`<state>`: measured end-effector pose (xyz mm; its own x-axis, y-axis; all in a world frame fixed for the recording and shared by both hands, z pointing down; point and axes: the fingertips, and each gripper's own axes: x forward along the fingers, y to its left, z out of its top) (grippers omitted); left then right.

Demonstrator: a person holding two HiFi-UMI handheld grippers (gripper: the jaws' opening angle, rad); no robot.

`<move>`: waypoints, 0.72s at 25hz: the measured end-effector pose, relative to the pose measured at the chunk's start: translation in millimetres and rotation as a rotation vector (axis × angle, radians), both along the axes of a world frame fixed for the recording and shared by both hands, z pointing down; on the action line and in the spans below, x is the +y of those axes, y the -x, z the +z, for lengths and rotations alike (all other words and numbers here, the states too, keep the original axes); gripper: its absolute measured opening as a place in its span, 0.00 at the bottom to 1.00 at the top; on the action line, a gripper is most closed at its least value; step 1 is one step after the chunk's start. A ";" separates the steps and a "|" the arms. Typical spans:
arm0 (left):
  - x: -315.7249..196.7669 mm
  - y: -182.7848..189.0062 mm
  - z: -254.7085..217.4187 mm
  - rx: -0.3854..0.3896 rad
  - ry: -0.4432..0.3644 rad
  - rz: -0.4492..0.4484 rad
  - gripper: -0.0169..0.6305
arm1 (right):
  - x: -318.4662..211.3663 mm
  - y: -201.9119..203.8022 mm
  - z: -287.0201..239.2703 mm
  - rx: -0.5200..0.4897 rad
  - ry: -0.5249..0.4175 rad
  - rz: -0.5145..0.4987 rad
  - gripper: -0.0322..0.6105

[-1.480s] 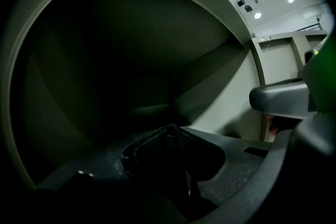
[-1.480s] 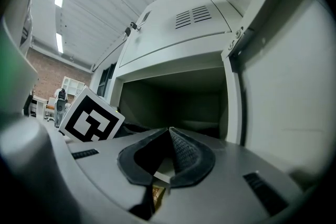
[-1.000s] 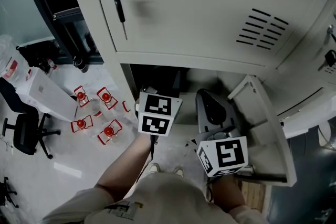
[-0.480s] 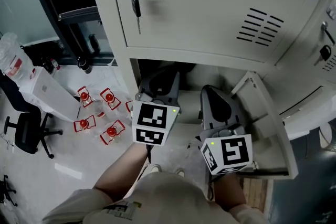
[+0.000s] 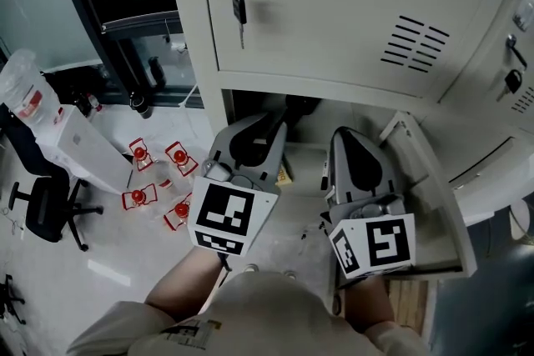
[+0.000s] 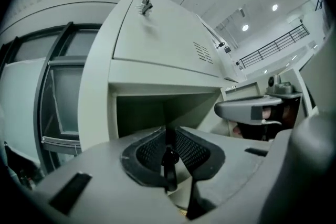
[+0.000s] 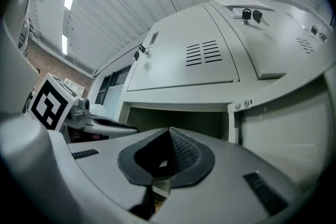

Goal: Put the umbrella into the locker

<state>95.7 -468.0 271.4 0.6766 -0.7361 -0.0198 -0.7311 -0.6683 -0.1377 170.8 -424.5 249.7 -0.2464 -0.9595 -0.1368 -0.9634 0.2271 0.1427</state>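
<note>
The grey locker's lower compartment (image 5: 304,125) stands open, with its door (image 5: 425,196) swung out to the right. A dark shape (image 5: 289,107) lies in the shadow at the compartment's mouth; it may be the umbrella, but I cannot tell. My left gripper (image 5: 278,127) is just in front of the opening, jaws together. In the left gripper view its pads (image 6: 191,150) meet along a thin dark seam, and the left gripper (image 6: 167,131) points up at the compartment (image 6: 157,113). My right gripper (image 5: 344,133) hangs beside it, shut and empty, with its pads (image 7: 184,155) closed.
The closed upper door (image 5: 350,4) has a key (image 5: 239,8) hanging from its lock. More lockers (image 5: 509,71) stand at the right. On the floor at the left are red-capped bottles (image 5: 158,175), a white box (image 5: 79,150) and an office chair (image 5: 42,208).
Both grippers have drawn back out of the lower compartment toward me, the left one the most. My head has tilted up, so more of the upper door shows.
</note>
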 end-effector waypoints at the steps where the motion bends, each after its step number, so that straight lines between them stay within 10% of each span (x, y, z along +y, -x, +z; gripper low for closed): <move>1: 2.7 2.2 -3.5 0.004 -0.005 0.002 0.12 | 0.1 0.6 -1.5 0.000 -0.004 -0.001 0.06; 18: 33.1 43.8 -12.3 0.079 -0.074 -0.033 0.05 | 30.1 11.4 -19.2 0.047 -0.075 -0.017 0.06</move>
<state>52.0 -434.8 259.1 0.6462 -0.7524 -0.1277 -0.7631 -0.6338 -0.1266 159.5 -394.4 230.5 -0.2703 -0.9426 -0.1959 -0.9513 0.2302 0.2050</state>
